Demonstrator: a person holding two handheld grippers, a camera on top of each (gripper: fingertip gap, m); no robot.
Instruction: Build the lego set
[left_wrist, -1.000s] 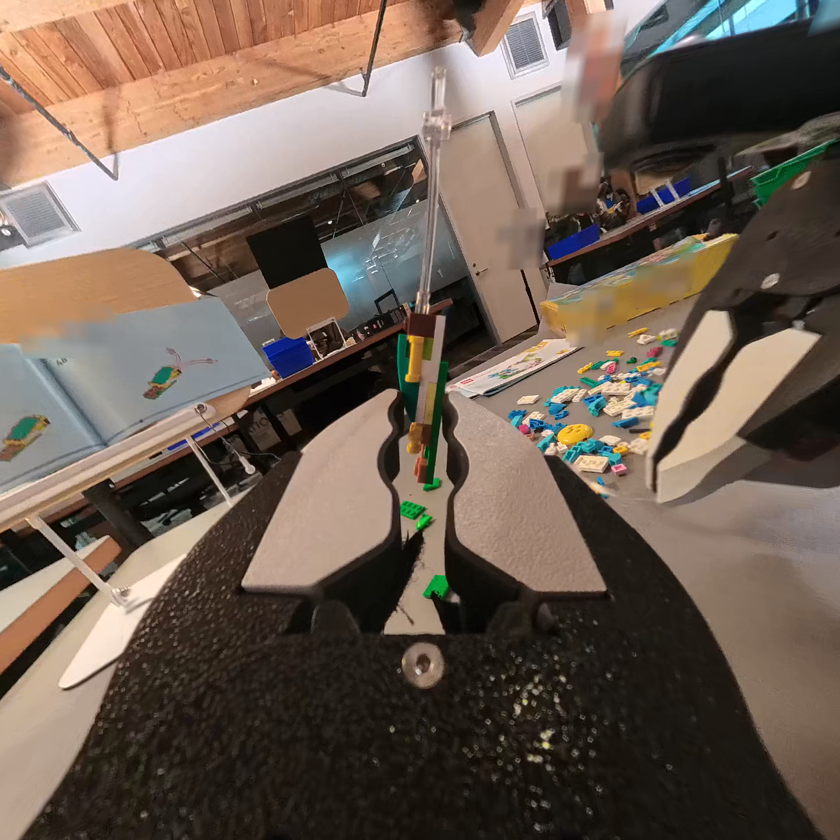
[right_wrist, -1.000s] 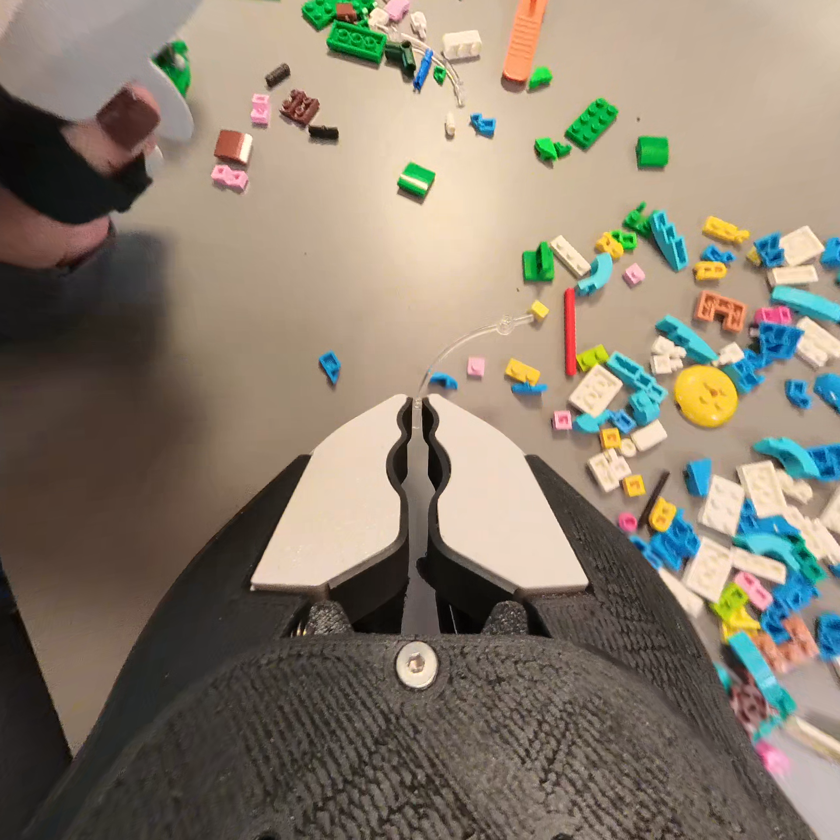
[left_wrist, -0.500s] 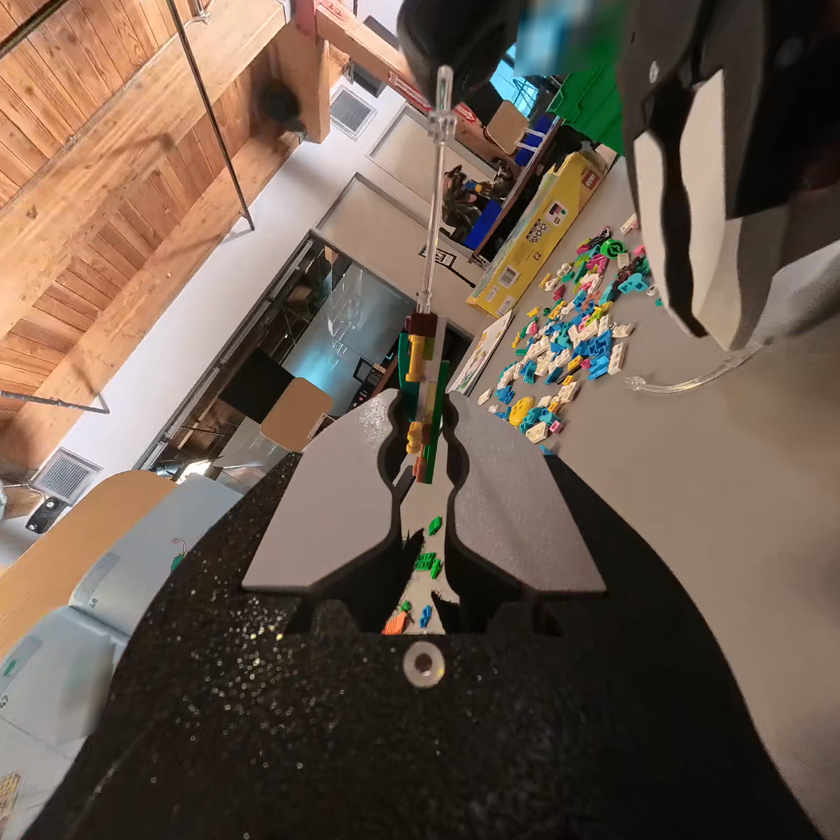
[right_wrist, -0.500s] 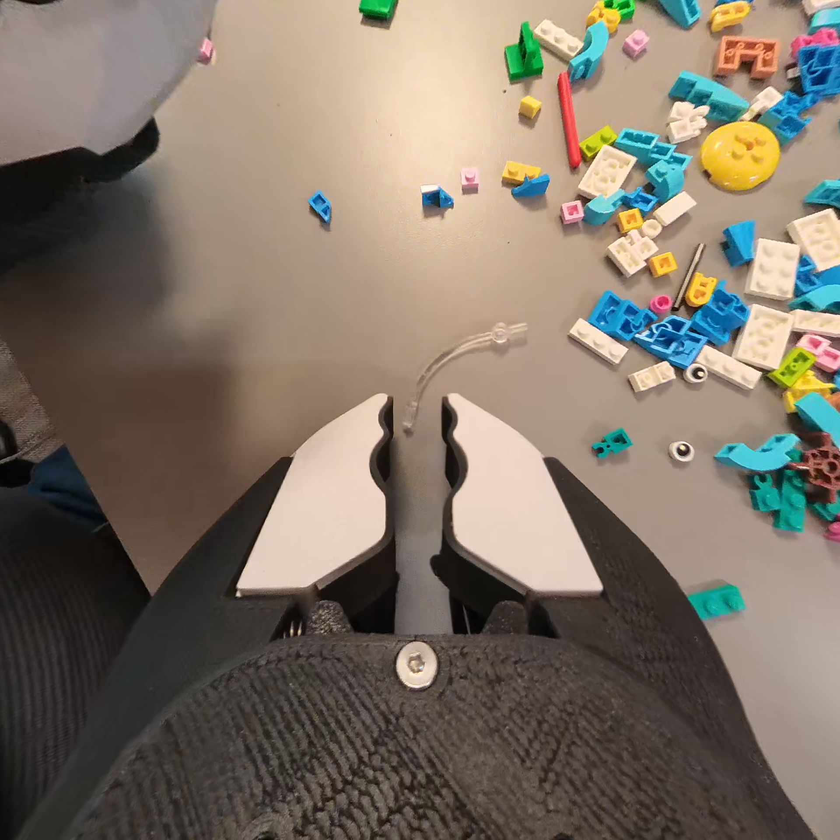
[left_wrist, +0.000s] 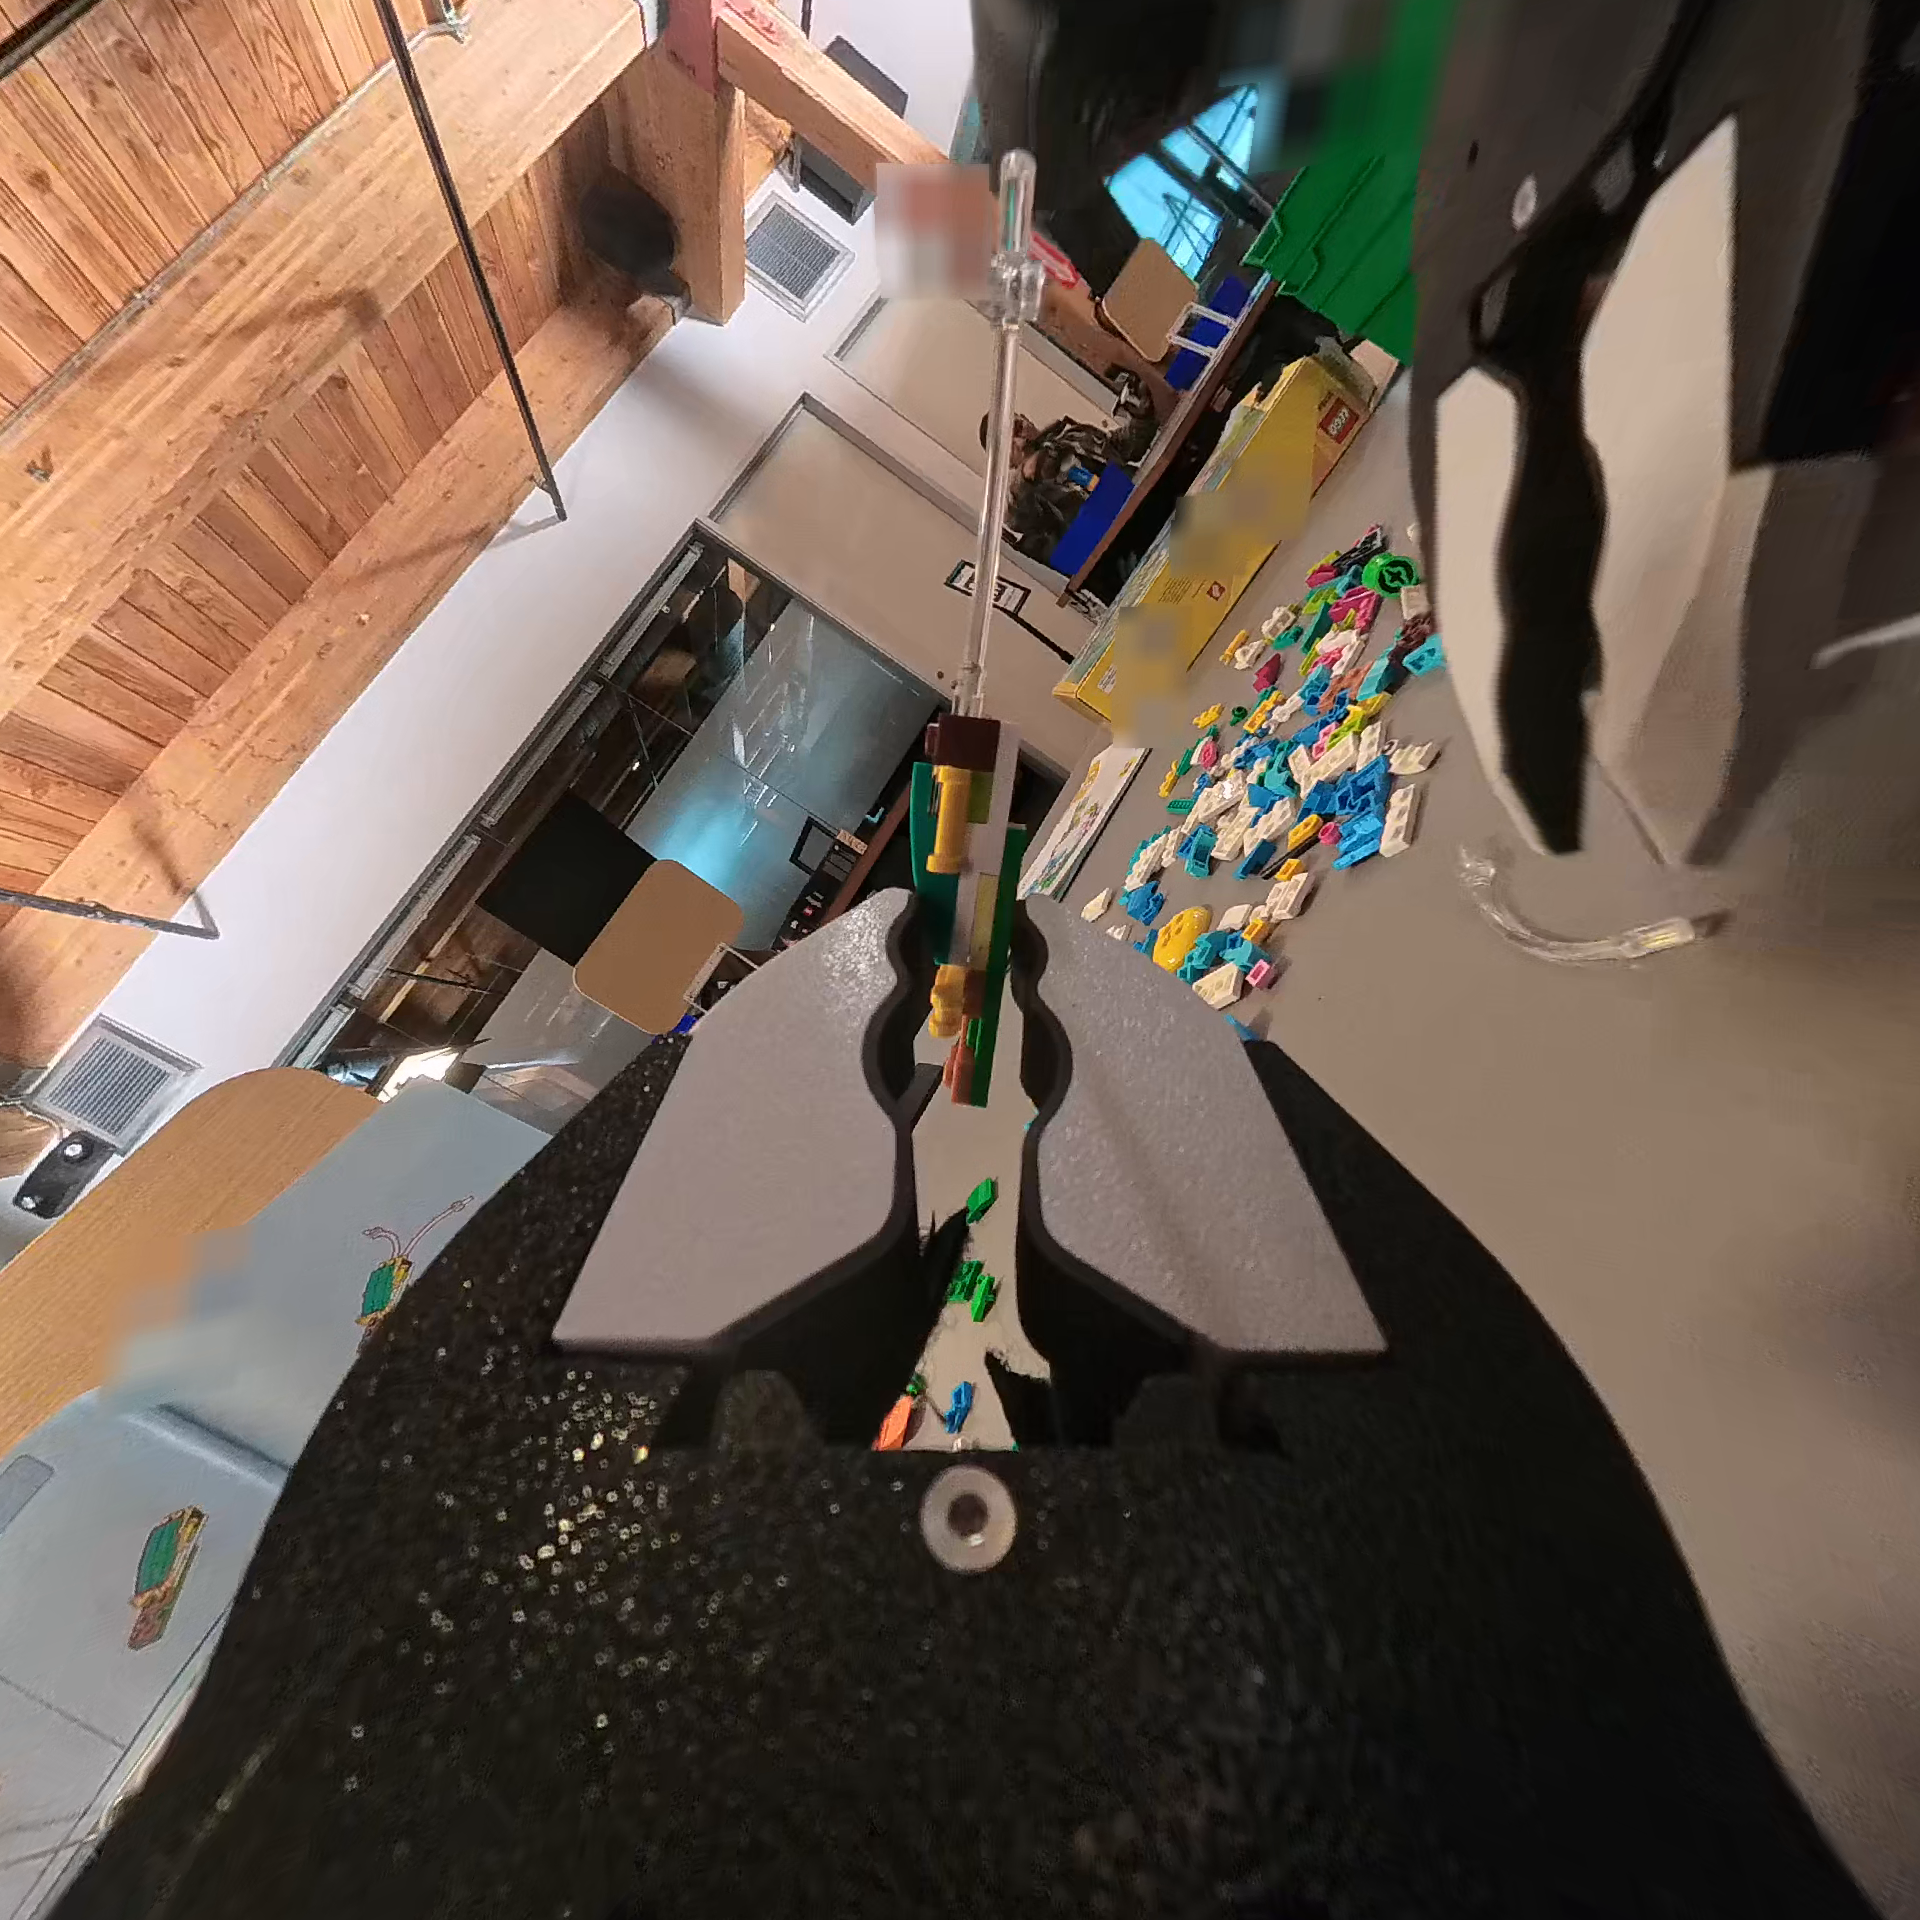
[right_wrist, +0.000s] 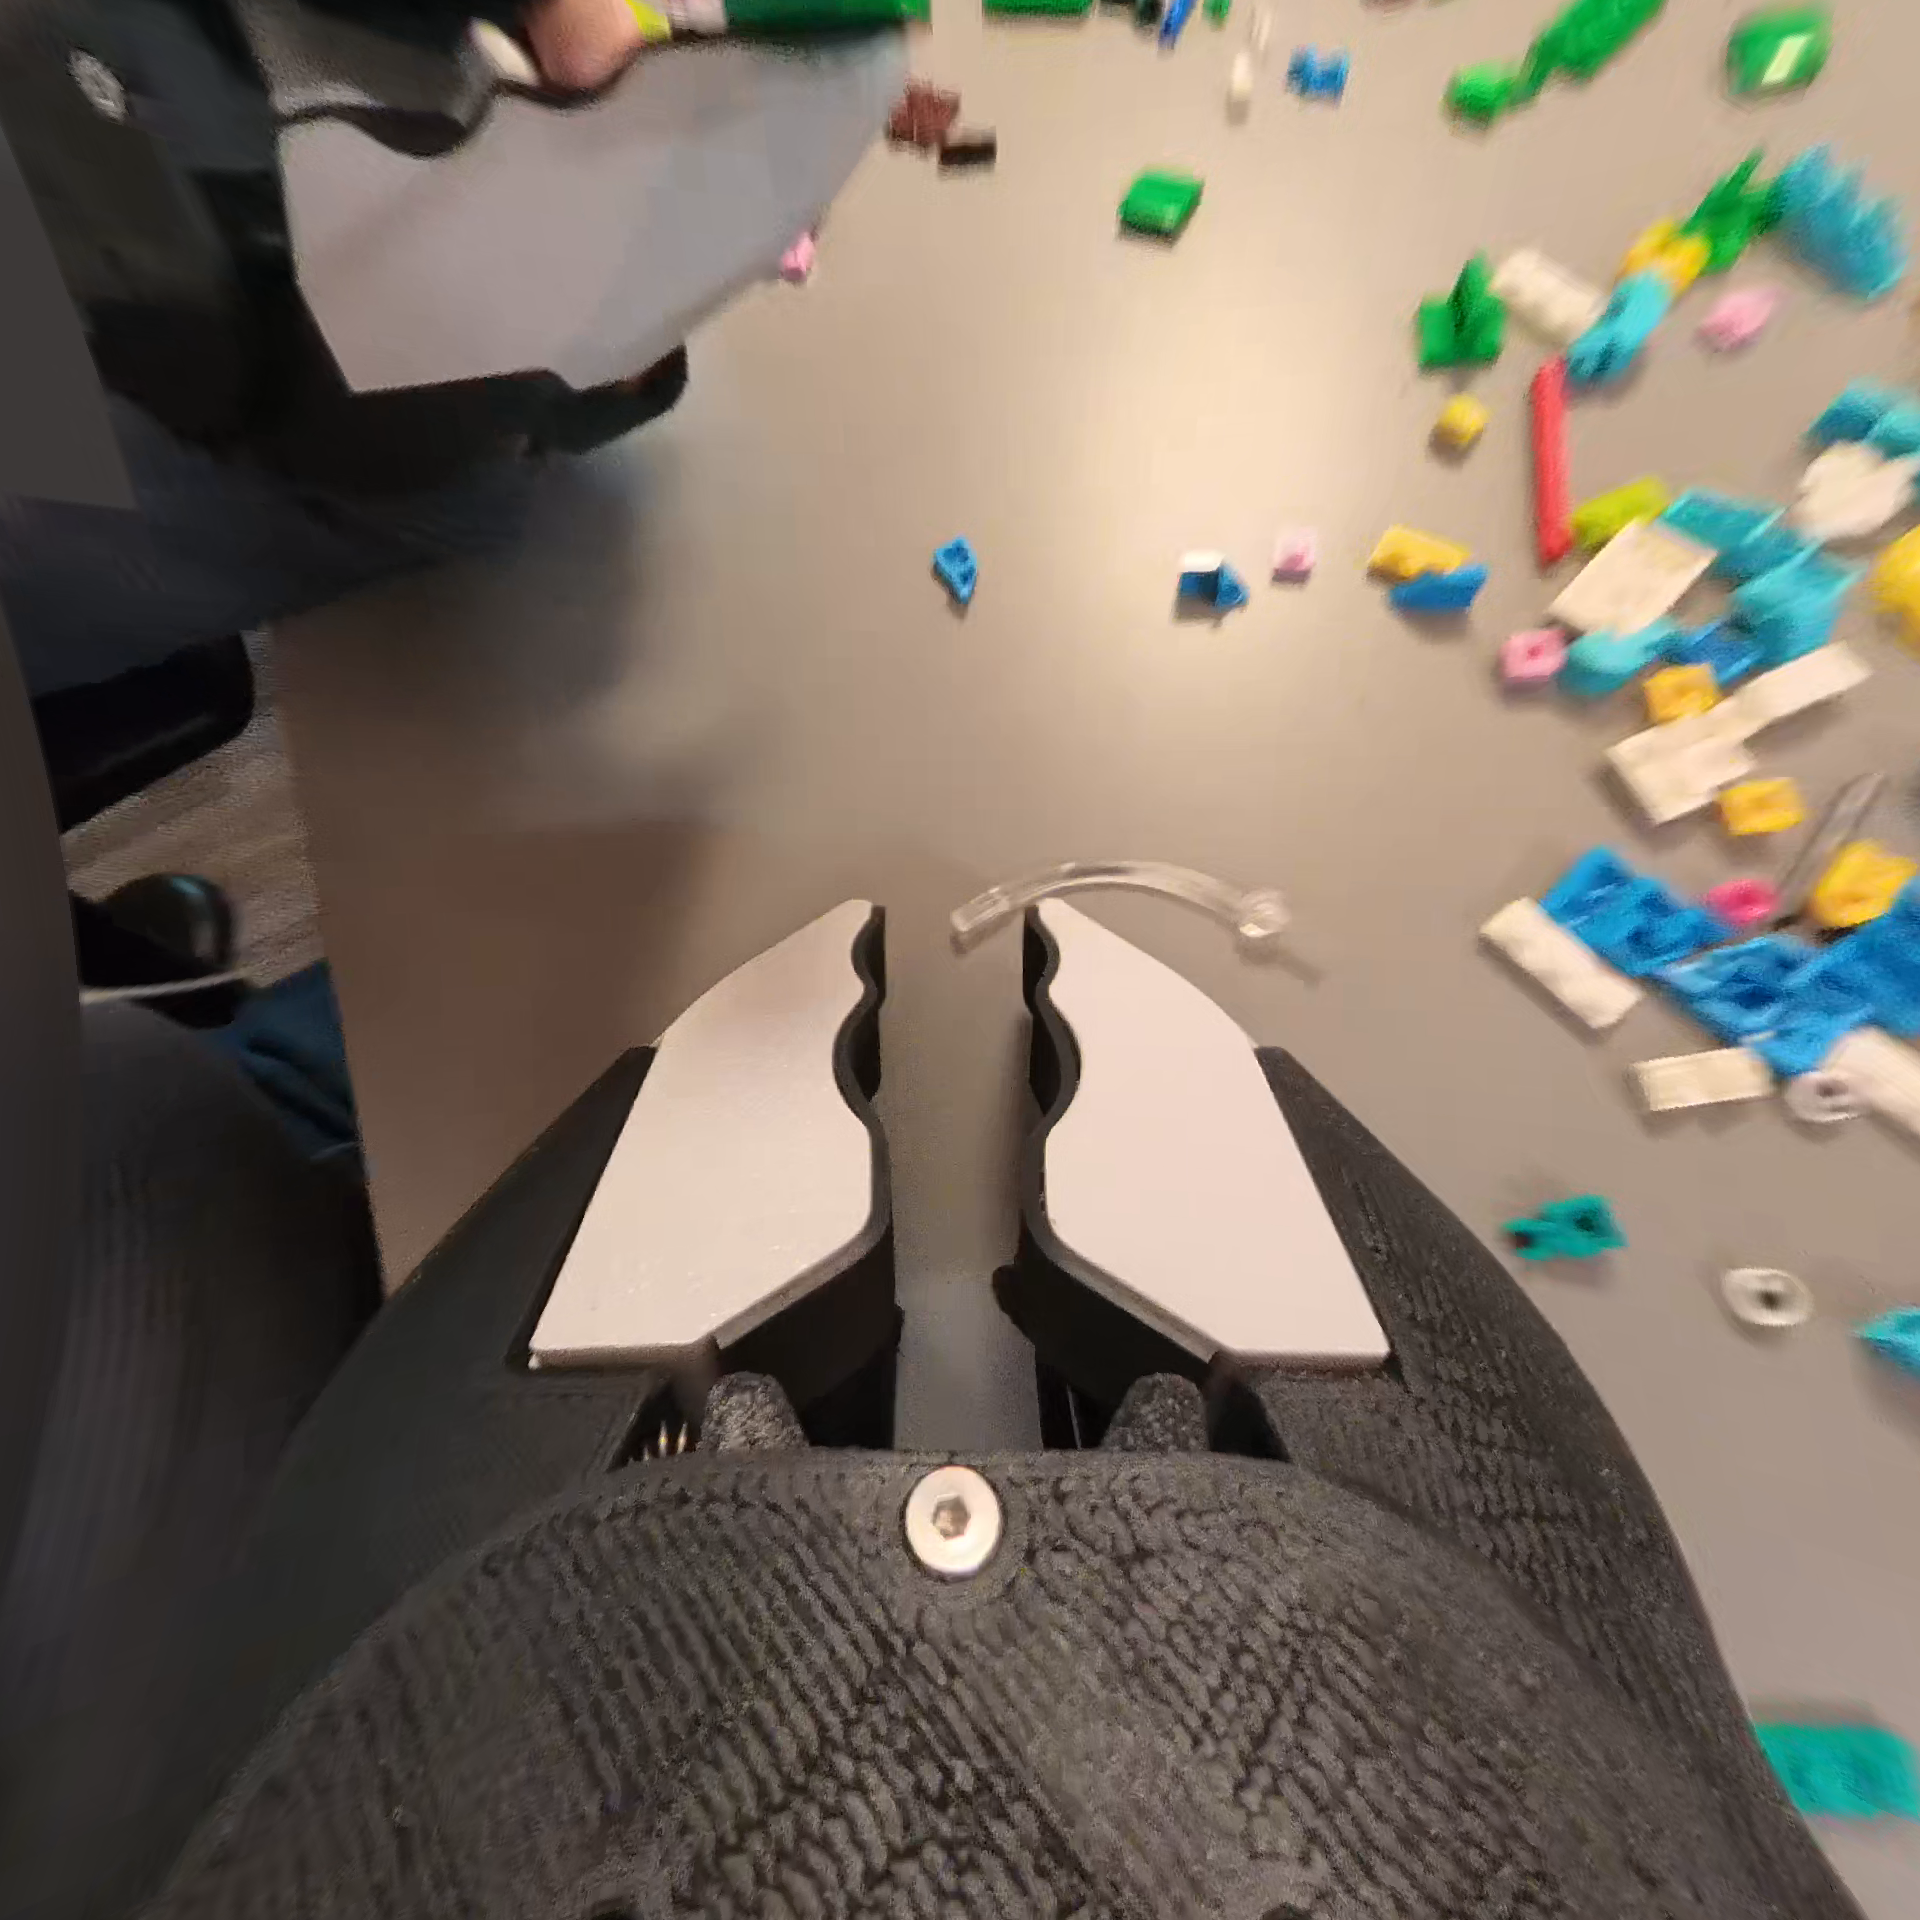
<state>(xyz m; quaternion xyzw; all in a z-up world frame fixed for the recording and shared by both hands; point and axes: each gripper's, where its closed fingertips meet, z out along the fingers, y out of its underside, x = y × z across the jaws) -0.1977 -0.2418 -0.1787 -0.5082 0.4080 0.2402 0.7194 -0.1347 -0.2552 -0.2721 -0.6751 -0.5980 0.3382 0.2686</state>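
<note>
My left gripper (left_wrist: 961, 920) is shut on a small lego build (left_wrist: 966, 894) of green, white, yellow and brown pieces, held edge-on in the air. A straight clear rod (left_wrist: 992, 457) sticks up from its top. My right gripper (right_wrist: 954, 920) is open and empty just above the grey table (right_wrist: 1039, 727). A curved clear rod (right_wrist: 1117, 883) lies on the table at its fingertips, partly behind the right finger (right_wrist: 1164, 1122). The right gripper (left_wrist: 1579, 810) and the curved rod (left_wrist: 1579, 930) also show in the left wrist view. The left gripper (right_wrist: 540, 239) shows blurred at upper left in the right wrist view.
Many loose lego pieces (right_wrist: 1714, 623) cover the table to the right, more green ones (right_wrist: 1158, 203) farther off. A yellow lego box (left_wrist: 1226, 551) and an instruction booklet (left_wrist: 1081, 821) lie beyond the pile. The table edge and a person's legs (right_wrist: 156, 1039) are at left. The gap from one gripper's tips to the other's is roughly 11 cm.
My right gripper let go of the curved clear rod, opened and drew back; the rod now lies on the table. My left gripper tilted with the build still in it.
</note>
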